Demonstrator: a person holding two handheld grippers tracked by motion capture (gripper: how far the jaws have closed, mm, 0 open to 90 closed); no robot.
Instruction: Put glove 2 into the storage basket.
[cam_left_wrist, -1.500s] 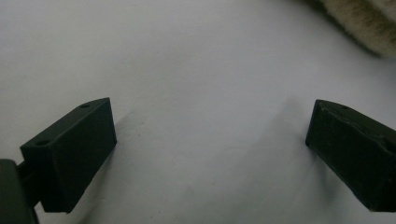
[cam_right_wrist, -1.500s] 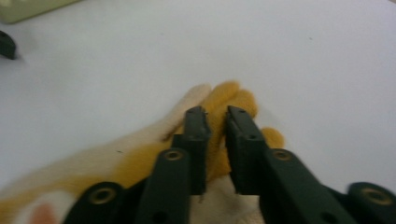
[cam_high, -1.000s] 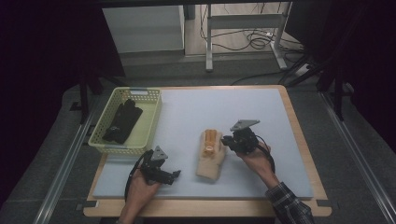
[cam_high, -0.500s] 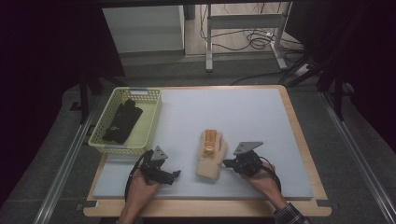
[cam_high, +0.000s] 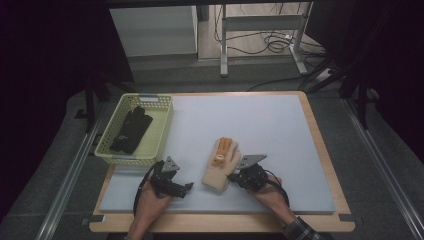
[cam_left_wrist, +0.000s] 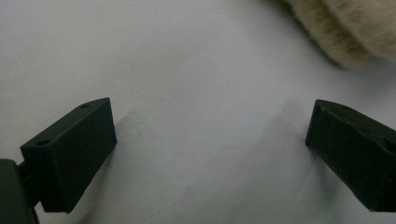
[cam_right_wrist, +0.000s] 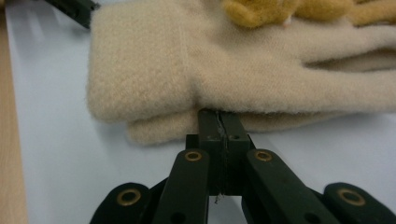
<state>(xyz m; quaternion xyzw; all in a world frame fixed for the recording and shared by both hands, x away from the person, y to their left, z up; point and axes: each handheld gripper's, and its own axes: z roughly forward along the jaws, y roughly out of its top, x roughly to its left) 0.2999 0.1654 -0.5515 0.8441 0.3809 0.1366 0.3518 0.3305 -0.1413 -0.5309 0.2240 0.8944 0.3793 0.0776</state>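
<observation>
A fuzzy beige glove (cam_high: 220, 169) with orange-yellow fingertips lies flat on the pale blue mat near the front middle, fingers pointing far, cuff toward the near edge

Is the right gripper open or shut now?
Shut. In its own view the right gripper has both jaws pressed together, their tips at the edge of the beige glove.

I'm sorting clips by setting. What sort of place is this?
Probably a lab or recording workspace, not a home: a wood-edged table with a pale blue mat sits between metal rails, and loose cables lie on the floor beyond by a metal stand.
</observation>
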